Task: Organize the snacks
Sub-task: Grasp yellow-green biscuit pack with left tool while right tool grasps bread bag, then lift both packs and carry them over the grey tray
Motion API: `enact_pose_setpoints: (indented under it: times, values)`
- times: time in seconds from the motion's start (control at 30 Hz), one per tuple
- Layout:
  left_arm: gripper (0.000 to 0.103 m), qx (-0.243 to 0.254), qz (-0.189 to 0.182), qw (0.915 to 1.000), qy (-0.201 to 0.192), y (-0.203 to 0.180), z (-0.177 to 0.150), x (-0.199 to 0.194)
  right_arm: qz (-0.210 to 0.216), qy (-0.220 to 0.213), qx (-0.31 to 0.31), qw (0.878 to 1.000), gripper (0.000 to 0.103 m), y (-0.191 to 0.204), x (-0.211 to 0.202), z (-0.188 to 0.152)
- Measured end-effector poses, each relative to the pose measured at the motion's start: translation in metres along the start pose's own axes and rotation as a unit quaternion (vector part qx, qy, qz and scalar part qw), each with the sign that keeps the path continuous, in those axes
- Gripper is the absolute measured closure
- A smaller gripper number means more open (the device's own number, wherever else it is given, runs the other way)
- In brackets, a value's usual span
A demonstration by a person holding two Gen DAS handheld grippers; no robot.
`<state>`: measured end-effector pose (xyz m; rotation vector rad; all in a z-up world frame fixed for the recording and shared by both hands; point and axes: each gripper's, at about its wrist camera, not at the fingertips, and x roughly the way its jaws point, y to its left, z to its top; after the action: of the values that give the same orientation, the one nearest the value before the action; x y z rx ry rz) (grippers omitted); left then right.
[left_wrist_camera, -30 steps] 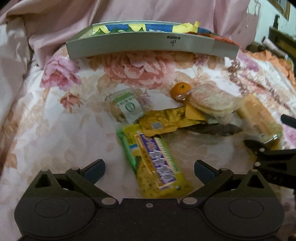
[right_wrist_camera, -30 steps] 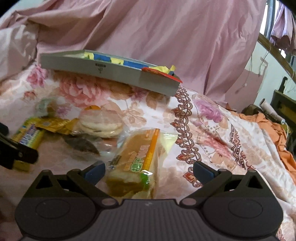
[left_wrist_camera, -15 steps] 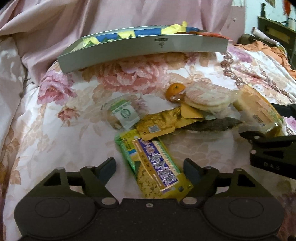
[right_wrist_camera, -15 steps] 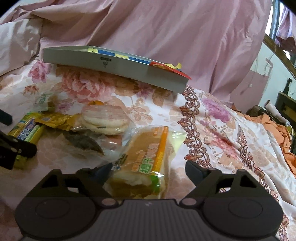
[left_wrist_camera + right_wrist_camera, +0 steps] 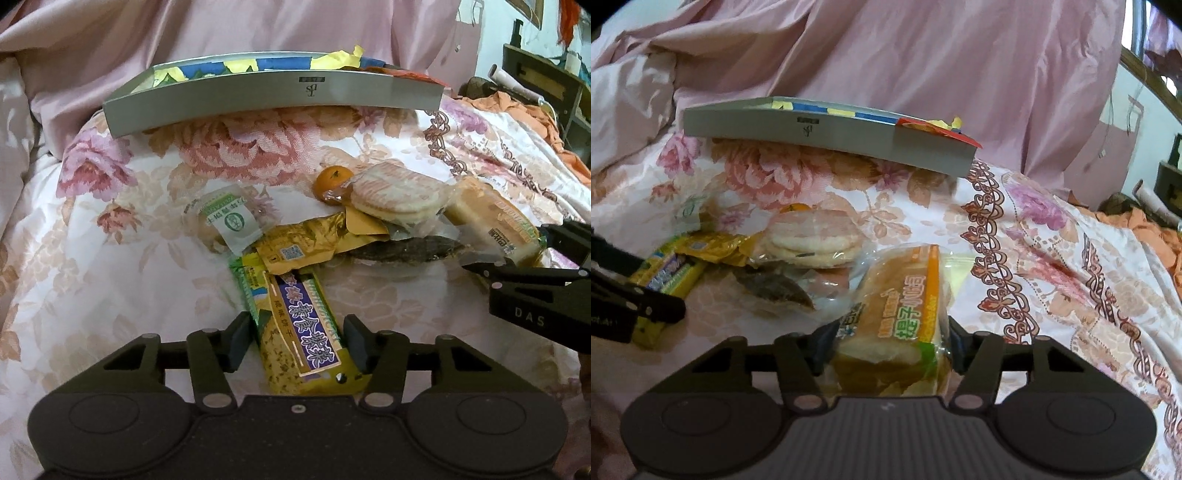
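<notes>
The left gripper [image 5: 295, 341] is built of matte black plastic: two broad rounded housings, each with a shallow circular recess, are joined by angular link arms pinned with silver rivets. One small screw is set at 12 o'clock on the central plate. The fingers [image 5: 239, 338] are faced with dark blue-grey pads. The right gripper [image 5: 886, 341] is made alike, but with a ribbed grey central plate. The letters "DAS" are seen on its side in the left wrist view.

We cannot see inside the shallow grey cardboard box [image 5: 273, 99]; only strips of blue and yellow show over its wall. The dark brown flat snack [image 5: 402, 249] lies half under the clear-wrapped round rice crackers [image 5: 397, 194]. The small orange fruit [image 5: 793, 209] barely peeks out behind them.
</notes>
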<state>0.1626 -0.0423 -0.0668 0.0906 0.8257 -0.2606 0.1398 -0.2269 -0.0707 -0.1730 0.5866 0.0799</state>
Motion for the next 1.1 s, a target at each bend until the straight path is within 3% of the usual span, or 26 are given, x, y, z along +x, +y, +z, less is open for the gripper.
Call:
enact_pose_setpoints:
  times: [0.33,0.53,0.7,1.1]
  values:
    - [0.052,-0.040,-0.045,0.9981,0.017,-0.005,-0.002,-0.006,0.021,-0.001,0.019,1.000,0.047,-0.002,-0.010,-0.001]
    - [0.052,-0.106,-0.077,0.9909,0.030,0.002,-0.004,-0.010,0.047,0.005,0.045,0.998,0.047,-0.007,-0.026,-0.002]
    - [0.055,-0.180,-0.095,0.9789,0.019,0.012,-0.009,-0.018,0.051,-0.012,0.071,0.996,0.048,-0.015,-0.035,0.002]
    - [0.056,-0.168,-0.090,0.9816,-0.015,-0.002,-0.014,-0.043,0.017,-0.067,0.049,0.996,0.049,-0.017,-0.059,0.008]
